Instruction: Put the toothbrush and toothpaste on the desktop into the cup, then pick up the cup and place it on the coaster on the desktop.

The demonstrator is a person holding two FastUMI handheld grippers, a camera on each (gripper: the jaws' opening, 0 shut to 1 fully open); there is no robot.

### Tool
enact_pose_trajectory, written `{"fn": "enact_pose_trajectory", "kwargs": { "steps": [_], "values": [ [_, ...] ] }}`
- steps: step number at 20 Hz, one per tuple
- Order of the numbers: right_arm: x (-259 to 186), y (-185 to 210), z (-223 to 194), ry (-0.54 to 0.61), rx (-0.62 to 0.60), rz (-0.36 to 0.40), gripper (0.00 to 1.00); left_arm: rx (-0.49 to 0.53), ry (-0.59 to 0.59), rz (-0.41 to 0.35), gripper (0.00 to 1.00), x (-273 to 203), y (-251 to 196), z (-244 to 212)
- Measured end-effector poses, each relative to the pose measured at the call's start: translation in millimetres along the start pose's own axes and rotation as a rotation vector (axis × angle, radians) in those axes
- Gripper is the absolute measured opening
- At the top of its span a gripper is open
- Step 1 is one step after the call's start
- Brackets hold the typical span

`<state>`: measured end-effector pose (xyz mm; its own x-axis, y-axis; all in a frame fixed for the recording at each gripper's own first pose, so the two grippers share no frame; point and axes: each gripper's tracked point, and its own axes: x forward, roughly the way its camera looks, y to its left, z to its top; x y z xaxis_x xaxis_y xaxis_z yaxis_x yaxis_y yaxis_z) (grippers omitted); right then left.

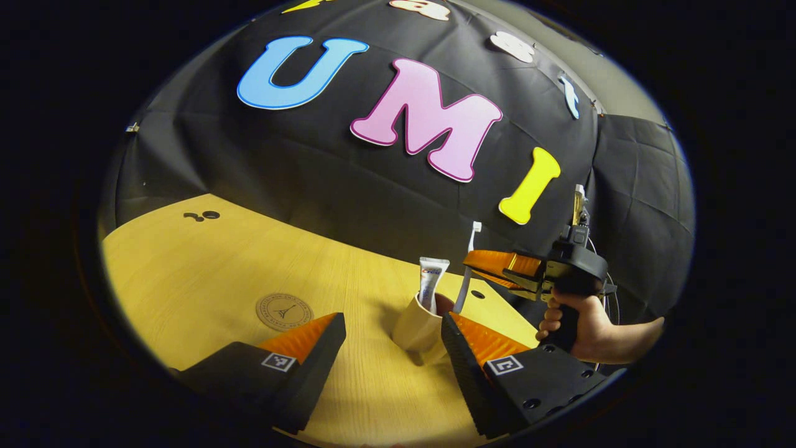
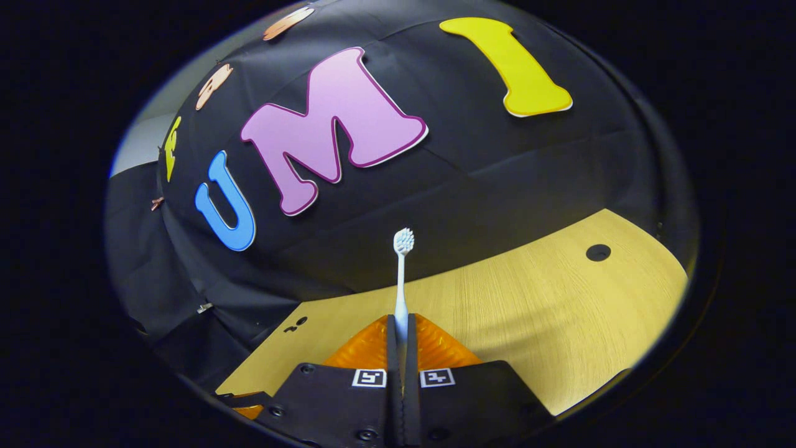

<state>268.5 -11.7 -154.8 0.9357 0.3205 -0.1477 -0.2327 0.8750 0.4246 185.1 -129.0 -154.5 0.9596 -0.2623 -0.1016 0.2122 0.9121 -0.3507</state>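
Desktop (image 1: pixel 205 274): pale yellow wood w/ fine straight grain, dark round hole (image 2: pixel 598 252) at right of the right gripper view. Coaster (image 1: pixel 284 311), lower left of centre in the left gripper view: tan, thin dark ring + small dark tower motif. Cup (image 1: pixel 418 326): cream outside, reddish-brown inside. Toothpaste (image 1: pixel 431 281): white tube, red/blue print near top. Toothbrush (image 2: pixel 402 274), centre of the right gripper view: white handle, white bristles. Booth wall: black cloth, creased in a grid.
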Motion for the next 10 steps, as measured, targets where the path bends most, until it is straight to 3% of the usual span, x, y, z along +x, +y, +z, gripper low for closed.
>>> {"fn": "enact_pose_trajectory", "kwargs": {
  "steps": [5, 10],
  "values": [
    [9, 4, -21, -0.018, -0.022, 0.023, 0.05, 0.037, 0.033, -0.008, 0.95, 3, 5, -20],
    [0, -4, -42, -0.051, -0.064, -0.004, 0.05, 0.061, 0.075, -0.018, 0.96, 5, 5, -42]
  ]
}}
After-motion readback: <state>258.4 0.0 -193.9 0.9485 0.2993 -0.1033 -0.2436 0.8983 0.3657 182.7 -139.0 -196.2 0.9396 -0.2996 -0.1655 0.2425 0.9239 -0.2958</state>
